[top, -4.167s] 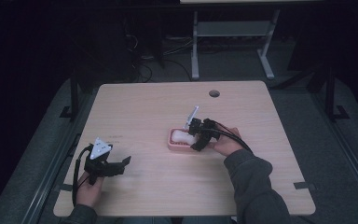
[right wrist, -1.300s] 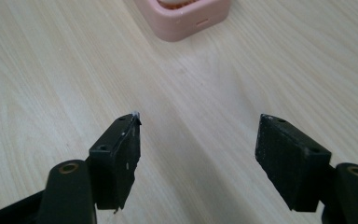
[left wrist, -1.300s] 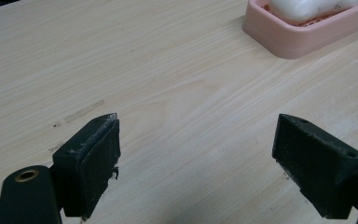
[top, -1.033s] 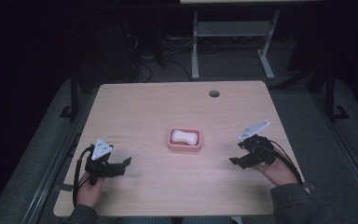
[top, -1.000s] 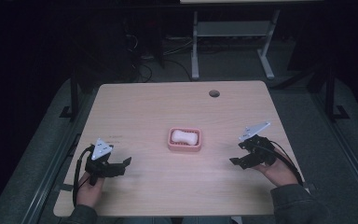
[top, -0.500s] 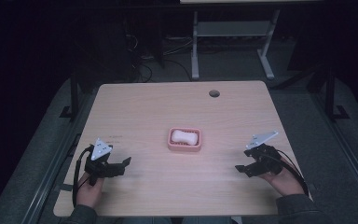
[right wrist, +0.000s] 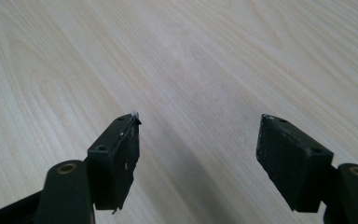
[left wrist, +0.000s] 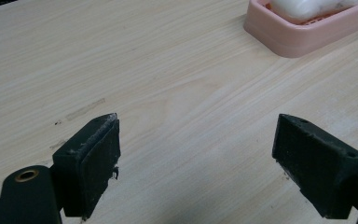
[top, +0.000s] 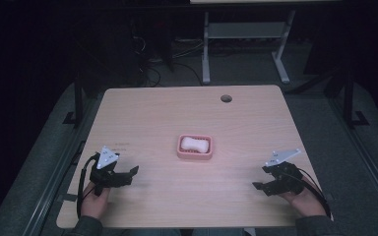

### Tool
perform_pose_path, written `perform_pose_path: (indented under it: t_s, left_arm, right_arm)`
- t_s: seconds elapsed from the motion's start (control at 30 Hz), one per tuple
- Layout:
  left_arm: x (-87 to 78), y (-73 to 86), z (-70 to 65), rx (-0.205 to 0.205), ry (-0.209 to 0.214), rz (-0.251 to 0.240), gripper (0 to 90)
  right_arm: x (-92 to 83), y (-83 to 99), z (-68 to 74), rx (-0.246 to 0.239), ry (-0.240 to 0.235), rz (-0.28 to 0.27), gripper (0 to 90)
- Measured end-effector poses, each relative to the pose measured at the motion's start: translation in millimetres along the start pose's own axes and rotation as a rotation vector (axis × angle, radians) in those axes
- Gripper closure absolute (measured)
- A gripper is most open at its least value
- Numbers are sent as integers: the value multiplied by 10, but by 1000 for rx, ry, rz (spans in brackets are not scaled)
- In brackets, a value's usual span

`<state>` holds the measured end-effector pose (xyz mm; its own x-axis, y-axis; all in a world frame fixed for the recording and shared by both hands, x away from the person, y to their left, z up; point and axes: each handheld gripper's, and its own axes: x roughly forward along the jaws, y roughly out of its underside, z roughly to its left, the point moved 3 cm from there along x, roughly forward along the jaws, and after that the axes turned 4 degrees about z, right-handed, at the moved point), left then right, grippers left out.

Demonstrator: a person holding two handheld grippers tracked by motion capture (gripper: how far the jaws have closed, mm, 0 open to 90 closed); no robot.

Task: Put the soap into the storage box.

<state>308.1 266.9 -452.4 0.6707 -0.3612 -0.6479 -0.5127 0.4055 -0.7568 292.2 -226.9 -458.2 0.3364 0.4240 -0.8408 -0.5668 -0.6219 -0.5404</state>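
High view: a pink soap dish (top: 195, 147) is sitting at the middle of the wooden surface (top: 167, 113), with a white bar of soap (top: 194, 143) lying inside it. The left gripper (top: 128, 173) is resting near one front corner, its fingers spread and pointing toward the dish, well apart from it. The right gripper (top: 262, 178) is resting near the other front corner, fingers spread, likewise well apart from the dish.

Left gripper view: the black fingers (left wrist: 89, 161) are standing wide apart, holding nothing; the dish (left wrist: 303, 32) is lying well ahead of them, off toward the far finger, with the soap (left wrist: 307, 7) inside.

Right gripper view: the fingers (right wrist: 116, 156) are standing spread, pinching nothing, bare surface (right wrist: 191, 60) lying between and ahead of them.
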Motion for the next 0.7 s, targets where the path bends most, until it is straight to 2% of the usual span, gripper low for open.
perform_pose_path:
  t_s: [0.43, 0.7]
  left_arm:
    - [14, 1, -24, 2, 7, 1, 146]
    - [-4, -3, -11, 1, 7, -3, 147]
  right_arm:
    - [2, 254, 82, 28, 6, -34, 286]
    - [-23, 361, 216, 50, 14, -52, 253]
